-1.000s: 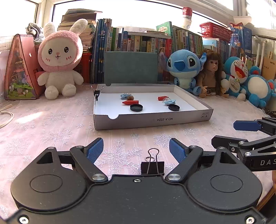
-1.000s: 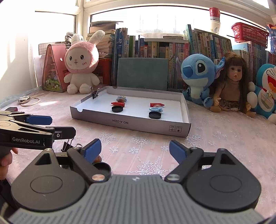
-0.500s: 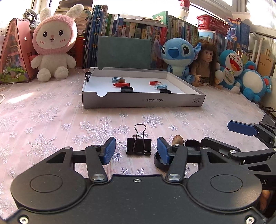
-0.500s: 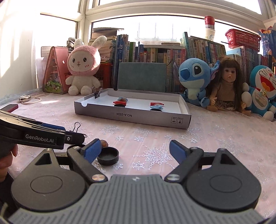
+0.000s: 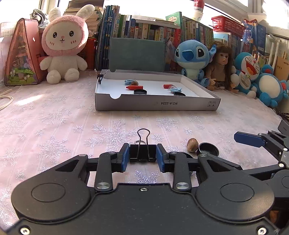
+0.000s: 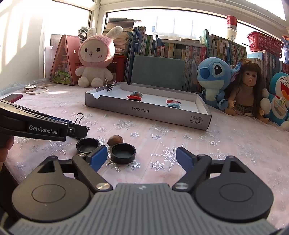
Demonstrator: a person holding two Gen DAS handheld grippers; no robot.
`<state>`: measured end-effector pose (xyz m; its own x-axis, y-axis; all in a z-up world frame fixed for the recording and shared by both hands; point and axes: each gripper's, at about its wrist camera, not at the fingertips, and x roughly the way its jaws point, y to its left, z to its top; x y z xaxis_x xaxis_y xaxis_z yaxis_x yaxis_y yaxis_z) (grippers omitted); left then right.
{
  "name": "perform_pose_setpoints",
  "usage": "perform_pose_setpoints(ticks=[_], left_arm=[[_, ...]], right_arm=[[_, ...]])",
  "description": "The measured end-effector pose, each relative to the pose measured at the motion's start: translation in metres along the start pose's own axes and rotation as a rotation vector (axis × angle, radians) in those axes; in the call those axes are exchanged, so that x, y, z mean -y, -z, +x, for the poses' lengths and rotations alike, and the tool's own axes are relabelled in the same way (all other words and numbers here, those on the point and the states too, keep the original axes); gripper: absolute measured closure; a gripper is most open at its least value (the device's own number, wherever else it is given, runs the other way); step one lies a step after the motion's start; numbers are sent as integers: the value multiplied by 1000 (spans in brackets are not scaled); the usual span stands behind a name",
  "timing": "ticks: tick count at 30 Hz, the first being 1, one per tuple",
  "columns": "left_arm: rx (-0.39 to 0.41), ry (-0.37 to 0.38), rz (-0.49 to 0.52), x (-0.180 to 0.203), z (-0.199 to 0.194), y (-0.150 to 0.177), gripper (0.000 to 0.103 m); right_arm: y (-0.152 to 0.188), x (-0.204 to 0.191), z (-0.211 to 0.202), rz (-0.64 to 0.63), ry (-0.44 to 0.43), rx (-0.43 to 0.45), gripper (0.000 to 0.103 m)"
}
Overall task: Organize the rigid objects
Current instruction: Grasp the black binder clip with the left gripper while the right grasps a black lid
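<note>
Binder clip point(image 5: 142, 152): light, stiff, smooth metal; left gripper point(image 5: 142, 157), just closing, pinched its body sides; right gripper point(image 6: 141, 157) stood spread.

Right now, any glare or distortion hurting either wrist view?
Left wrist: windows blown out, fisheye bends the edges, binder clip sharp. Right wrist: sunlit wall and window overexposed; black caps and nut clear.

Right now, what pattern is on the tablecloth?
White snowflakes on the pale pink tablecloth, clearest in the left wrist view.
</note>
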<state>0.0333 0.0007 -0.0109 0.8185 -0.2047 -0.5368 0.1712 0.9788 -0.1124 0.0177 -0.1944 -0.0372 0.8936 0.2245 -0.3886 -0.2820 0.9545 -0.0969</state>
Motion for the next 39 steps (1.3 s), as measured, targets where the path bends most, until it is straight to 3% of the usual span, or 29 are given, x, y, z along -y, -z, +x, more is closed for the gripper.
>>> perform_pose_setpoints(ticks=[13, 15, 18, 24, 34, 37, 39], left_arm=[[25, -45, 6, -3, -14, 9, 73], [32, -53, 16, -1, -14, 11, 70], [38, -61, 14, 0, -13, 12, 63], [37, -78, 13, 0, -10, 12, 61], [33, -121, 35, 6, -6, 12, 60], [33, -115, 37, 8, -5, 13, 62], [32, -109, 32, 8, -5, 12, 69]], right_arm=[[-4, -4, 5, 18, -28, -48, 39], [-5, -6, 6, 9, -31, -49, 48], [-5, -9, 6, 0, -32, -48, 53], [-6, -12, 7, -3, -33, -48, 61], [-6, -12, 5, 5, -28, -43, 63], [-5, -12, 6, 13, -28, -44, 63], [-5, -12, 5, 20, -29, -43, 65]])
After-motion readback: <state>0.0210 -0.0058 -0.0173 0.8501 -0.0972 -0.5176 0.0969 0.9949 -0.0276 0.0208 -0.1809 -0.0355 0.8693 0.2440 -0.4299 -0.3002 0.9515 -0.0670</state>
